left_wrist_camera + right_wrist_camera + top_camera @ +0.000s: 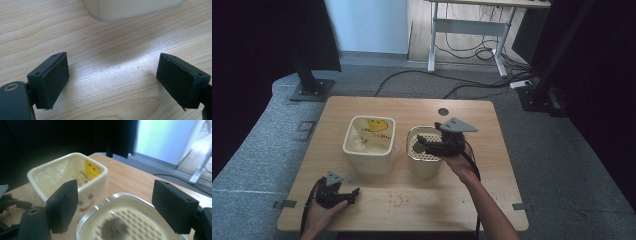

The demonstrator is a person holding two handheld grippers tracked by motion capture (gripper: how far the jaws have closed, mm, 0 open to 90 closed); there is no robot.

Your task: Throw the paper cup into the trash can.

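Directly beneath the right gripper [428, 143], whose jaws are held wide apart and empty, the metal-rimmed perforated container [424, 159] is found, just beside the cream bin [369, 145]. Well apart, the left gripper [346, 192] is rested on the table [412, 200], jaws likewise spread.

A light wooden table [362, 107] stands on grey carpet [562, 150]. Dark curtains [257, 50] hang at both sides, each with a black stand [309, 82] set on a floor plate. Behind is a pale blue wall [367, 25], and beside it wooden flooring under a white-framed desk [472, 25]. Black cables [452, 82] trail across the floor toward a power strip [521, 84].
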